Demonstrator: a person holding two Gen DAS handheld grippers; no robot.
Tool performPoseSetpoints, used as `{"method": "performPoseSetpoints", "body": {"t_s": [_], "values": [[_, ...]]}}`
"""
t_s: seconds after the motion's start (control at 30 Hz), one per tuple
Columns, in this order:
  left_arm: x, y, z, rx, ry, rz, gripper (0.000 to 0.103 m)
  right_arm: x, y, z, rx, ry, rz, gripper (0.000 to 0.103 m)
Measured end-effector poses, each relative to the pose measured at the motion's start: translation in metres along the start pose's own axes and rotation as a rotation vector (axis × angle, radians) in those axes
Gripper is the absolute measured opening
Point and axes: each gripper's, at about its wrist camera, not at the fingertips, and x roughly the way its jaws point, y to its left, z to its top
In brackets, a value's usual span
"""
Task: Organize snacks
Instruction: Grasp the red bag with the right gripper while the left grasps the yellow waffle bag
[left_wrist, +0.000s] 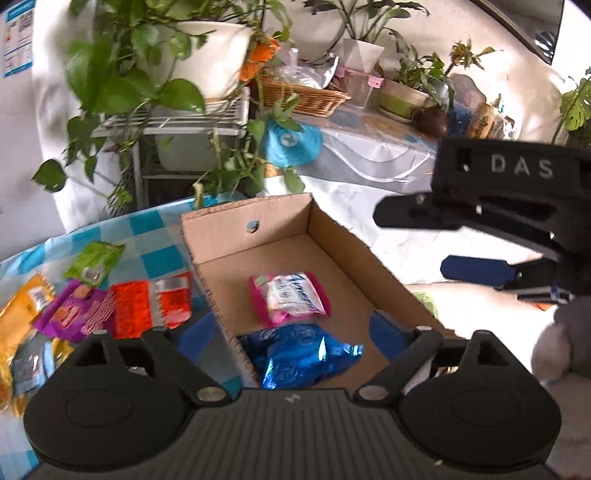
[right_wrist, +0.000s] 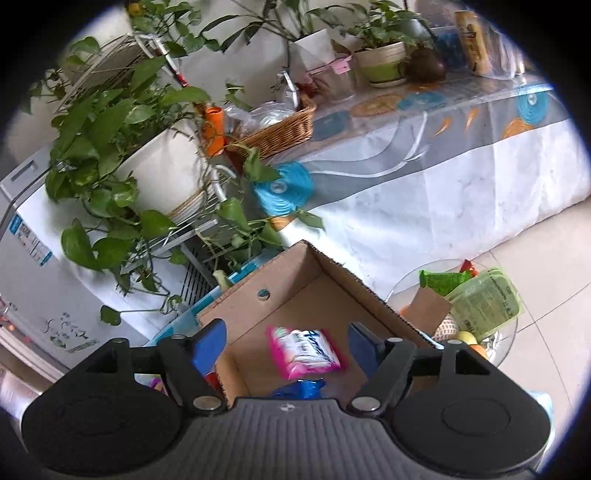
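Note:
An open cardboard box (left_wrist: 221, 236) stands on the blue checked tablecloth (left_wrist: 147, 229). Inside it lie a pink and white packet (left_wrist: 290, 297) and a blue foil packet (left_wrist: 303, 354). My left gripper (left_wrist: 291, 336) hovers over the box's near end, open, its blue pads clear of both packets. To the box's left lie loose snacks: a green packet (left_wrist: 94, 262), a red-orange one (left_wrist: 151, 306), a purple one (left_wrist: 74, 310) and a yellow one (left_wrist: 22, 314). My right gripper (right_wrist: 288, 341) is open above the same box (right_wrist: 295, 295), over the pink packet (right_wrist: 306, 350), gripping nothing.
Leafy potted plants (left_wrist: 147, 74) on a white rack hang over the box's far side. Behind is a long covered table with a wicker basket (left_wrist: 303, 96). A low glass table (right_wrist: 506, 332) with green packets stands to the right. A grey sleeve (left_wrist: 565, 343) shows at the right.

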Motion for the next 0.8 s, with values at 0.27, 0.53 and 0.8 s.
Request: {"method": "performPoseSetpoints", "body": {"t_s": [0.27,0.53,0.8], "values": [[-0.017,0.032,-0.015,-0.009,0.019,0.053,0.091,0.008,0.022,-0.006,-0.076,0.014,0.037,0.087],[-0.031,0.074,-0.027,-0.054,0.028,0.088,0.093,0.015,0.045,-0.015,-0.154,0.036,0.087,0.088],[-0.049,0.141,-0.040,-0.116,0.054,0.178,0.094,0.023,0.073,-0.029,-0.255,0.083,0.152,0.089]]}}
